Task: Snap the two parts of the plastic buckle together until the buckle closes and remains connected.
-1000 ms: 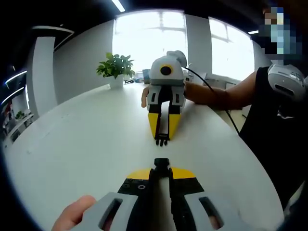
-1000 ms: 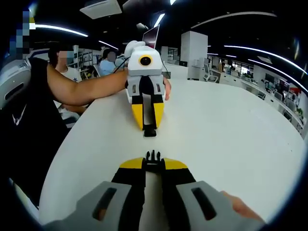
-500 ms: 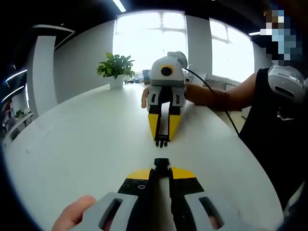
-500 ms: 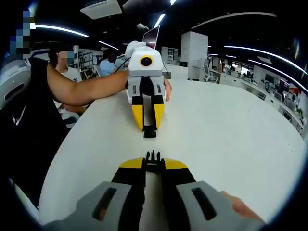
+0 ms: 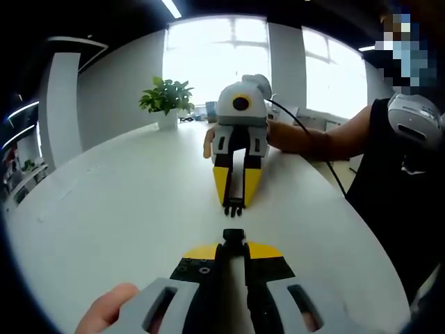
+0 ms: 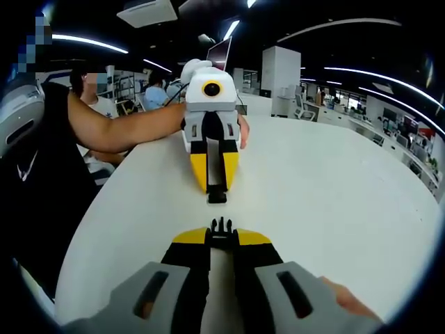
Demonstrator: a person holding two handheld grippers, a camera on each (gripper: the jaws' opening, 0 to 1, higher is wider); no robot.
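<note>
Left gripper [image 5: 233,239] clamps the socket half [image 5: 233,235], right gripper [image 6: 221,227] the pronged half [image 6: 221,225]; aligned, apart, unsnapped.

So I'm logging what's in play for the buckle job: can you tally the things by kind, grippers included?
Buckle parts: 2, a pronged part shut in the right gripper and a socket part shut in the left gripper, facing each other, apart.
Grippers: 2.
Potted plants: 1.
Tables: 1.
Total: 6.
</note>
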